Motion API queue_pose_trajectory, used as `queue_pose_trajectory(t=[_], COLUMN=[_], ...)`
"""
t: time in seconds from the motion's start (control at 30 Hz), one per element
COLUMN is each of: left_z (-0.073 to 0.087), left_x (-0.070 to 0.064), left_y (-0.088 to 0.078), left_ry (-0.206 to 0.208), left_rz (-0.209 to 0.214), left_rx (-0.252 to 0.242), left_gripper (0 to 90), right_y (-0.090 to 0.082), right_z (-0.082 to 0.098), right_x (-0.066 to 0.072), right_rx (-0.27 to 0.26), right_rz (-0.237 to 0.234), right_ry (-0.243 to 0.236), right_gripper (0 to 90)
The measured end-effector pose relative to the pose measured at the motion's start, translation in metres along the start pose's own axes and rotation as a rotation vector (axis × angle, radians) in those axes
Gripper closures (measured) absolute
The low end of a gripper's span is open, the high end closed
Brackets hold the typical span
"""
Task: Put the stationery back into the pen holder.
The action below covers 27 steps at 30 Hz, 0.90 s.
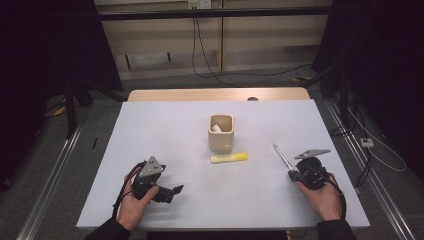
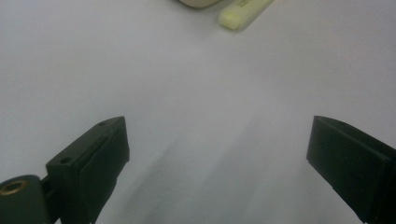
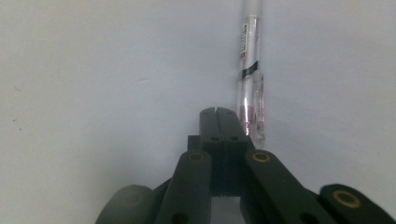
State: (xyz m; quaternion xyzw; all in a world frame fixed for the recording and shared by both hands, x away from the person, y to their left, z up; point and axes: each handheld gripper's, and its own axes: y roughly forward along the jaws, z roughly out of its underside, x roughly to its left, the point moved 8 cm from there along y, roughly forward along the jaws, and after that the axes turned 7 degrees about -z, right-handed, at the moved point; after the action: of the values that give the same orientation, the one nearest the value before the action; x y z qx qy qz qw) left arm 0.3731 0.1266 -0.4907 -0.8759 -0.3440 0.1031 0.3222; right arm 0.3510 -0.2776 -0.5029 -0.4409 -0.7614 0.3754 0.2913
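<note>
Clear plastic pen (image 3: 250, 88) lying on the white tabletop (image 1: 165, 130), right beside the right claw (image 3: 218, 114), which looks pressed together on nothing. Probably light, stiff and slick, so best pinched mid-barrel. Left claw (image 2: 217, 154) spread wide over bare surface. Yellow highlighter (image 1: 228, 158) just in front of the beige square ceramic cup (image 1: 221, 133); white lump inside hard to identify.

Highlighter (image 1: 228, 158) lies just before cup (image 1: 221, 133), perhaps touching.
</note>
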Motion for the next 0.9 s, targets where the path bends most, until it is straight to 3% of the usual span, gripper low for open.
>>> queue_pose_trajectory(t=[0.23, 0.43, 0.77, 0.83, 0.9], left_z=[0.0, 0.0, 0.0, 0.0, 0.0], left_x=[0.001, 0.0, 0.002, 0.002, 0.002], left_y=[0.0, 0.0, 0.0, -0.001, -0.001], left_ry=[0.012, 0.004, 0.007, 0.006, 0.006], left_rz=[-0.003, -0.003, -0.009, -0.01, -0.01], left_rx=[0.0, 0.001, 0.001, 0.005, 0.004], left_gripper=[5.8, 5.8, 5.8, 5.8, 5.8], right_y=[0.0, -0.002, -0.006, -0.005, -0.002], right_z=[-0.003, -0.01, -0.026, -0.03, -0.032], right_x=[0.004, 0.009, 0.01, 0.009, 0.008], right_rx=[-0.017, -0.062, -0.122, -0.127, -0.116], right_rz=[-0.036, -0.066, -0.076, -0.076, -0.076], right_ry=[-0.007, -0.025, -0.043, -0.044, -0.034], right_gripper=[90.0, 89.5, 63.6, 48.5, 40.6])
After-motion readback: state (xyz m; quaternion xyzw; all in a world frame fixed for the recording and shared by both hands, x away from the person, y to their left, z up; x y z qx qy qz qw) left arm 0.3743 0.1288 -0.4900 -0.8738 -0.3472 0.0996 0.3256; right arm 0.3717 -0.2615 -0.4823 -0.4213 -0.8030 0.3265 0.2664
